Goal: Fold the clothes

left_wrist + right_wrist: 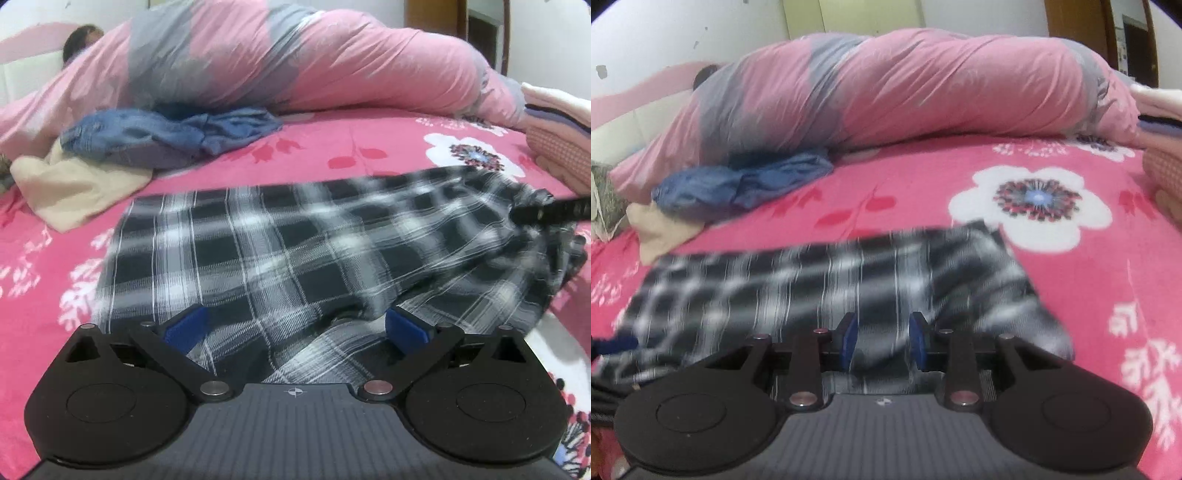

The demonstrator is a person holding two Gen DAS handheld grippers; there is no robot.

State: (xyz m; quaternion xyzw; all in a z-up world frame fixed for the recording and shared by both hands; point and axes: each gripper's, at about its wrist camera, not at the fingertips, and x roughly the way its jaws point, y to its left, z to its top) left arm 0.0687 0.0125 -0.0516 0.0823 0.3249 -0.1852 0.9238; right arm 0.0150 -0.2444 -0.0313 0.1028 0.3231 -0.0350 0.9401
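A black-and-white plaid garment (280, 251) lies spread on the pink floral bedspread (332, 147). My left gripper (295, 325) sits at its near edge with the blue pads (186, 326) far apart, open, and the cloth passes loosely between them. In the right wrist view the right gripper (882, 343) has its blue pads (847, 343) close together with a bunched fold of the plaid garment (820, 280) pinched between them. From the left wrist view, the right gripper (550, 212) reaches in from the right and drags the garment's far corner, which is blurred.
A rolled pink and grey duvet (295, 62) runs along the back, with a person's dark hair (79, 37) at its left end. A crumpled blue garment (166, 133) and a cream one (74, 188) lie at back left. Folded clothes (557, 125) are stacked at right.
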